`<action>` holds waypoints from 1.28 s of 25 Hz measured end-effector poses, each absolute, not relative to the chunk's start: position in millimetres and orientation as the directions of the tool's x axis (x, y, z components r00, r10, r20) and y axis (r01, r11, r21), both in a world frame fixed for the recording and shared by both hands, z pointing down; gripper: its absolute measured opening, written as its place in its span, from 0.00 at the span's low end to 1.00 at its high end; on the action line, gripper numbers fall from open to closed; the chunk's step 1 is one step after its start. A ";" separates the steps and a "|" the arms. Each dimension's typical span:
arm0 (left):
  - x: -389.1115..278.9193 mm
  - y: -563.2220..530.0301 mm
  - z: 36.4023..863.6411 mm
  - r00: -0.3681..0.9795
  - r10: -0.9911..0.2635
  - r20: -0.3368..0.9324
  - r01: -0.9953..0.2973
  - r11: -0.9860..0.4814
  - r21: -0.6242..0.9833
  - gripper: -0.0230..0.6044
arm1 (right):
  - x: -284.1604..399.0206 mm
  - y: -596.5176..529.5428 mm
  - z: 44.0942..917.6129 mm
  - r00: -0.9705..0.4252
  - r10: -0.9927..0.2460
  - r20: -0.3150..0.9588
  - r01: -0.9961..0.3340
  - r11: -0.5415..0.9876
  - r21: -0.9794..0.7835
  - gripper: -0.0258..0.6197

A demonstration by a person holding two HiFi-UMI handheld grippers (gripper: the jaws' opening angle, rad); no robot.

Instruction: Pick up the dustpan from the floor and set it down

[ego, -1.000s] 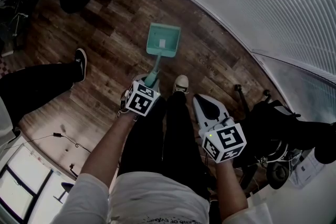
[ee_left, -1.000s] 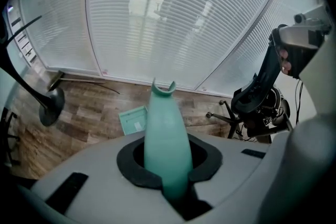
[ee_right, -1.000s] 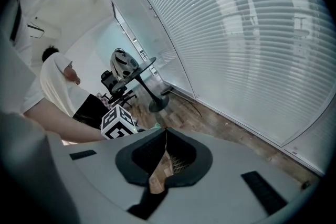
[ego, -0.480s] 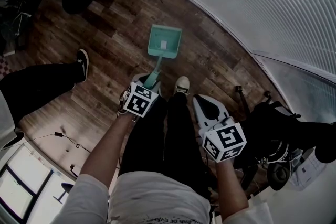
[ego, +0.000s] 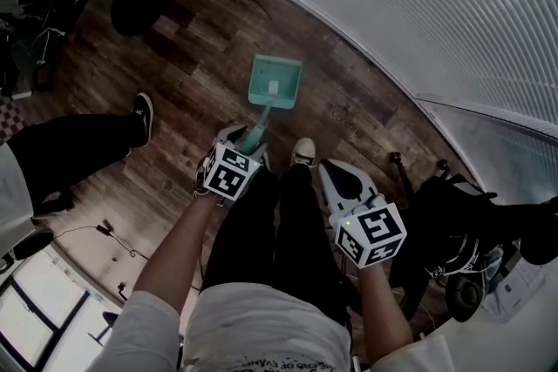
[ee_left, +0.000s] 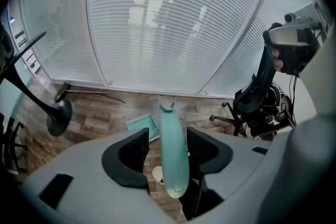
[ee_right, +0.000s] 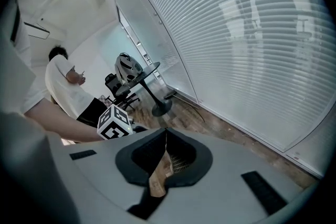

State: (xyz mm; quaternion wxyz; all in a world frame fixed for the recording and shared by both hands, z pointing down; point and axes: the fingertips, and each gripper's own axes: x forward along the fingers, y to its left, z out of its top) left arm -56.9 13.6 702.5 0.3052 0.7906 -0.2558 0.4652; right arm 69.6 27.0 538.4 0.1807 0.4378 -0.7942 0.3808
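Observation:
A teal dustpan [ego: 275, 83] lies on the wooden floor near the blind-covered window, and its long handle [ego: 254, 135] slants back toward me. My left gripper [ego: 244, 137] stands around the handle's end. In the left gripper view the handle [ee_left: 172, 155] runs up between the left gripper's [ee_left: 168, 131] black pads with a gap on each side, and the pan [ee_left: 140, 124] shows beyond. Its jaws have just been opening and no longer press the handle. My right gripper [ego: 336, 172] hangs beside my right leg. In its own view the right gripper [ee_right: 165, 132] has its jaw tips together with nothing between them.
Another person's dark leg and shoe [ego: 142, 113] stand at the left. My own shoe [ego: 302, 152] is just right of the handle. A black office chair [ego: 453, 222] is at the right, a round table base [ego: 139, 0] far left, a cable [ego: 105, 231] on the floor.
The left gripper's jaws have spread apart from the dustpan handle and the gripper has lifted a little. The dustpan stays on the floor. The right gripper has kept still.

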 end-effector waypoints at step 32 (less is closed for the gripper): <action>-100.1 32.2 479.9 0.474 -0.414 0.777 -0.771 -0.622 0.139 0.08 | 60.2 33.9 396.5 -0.551 -0.604 0.575 -0.832 0.448 -0.327 0.08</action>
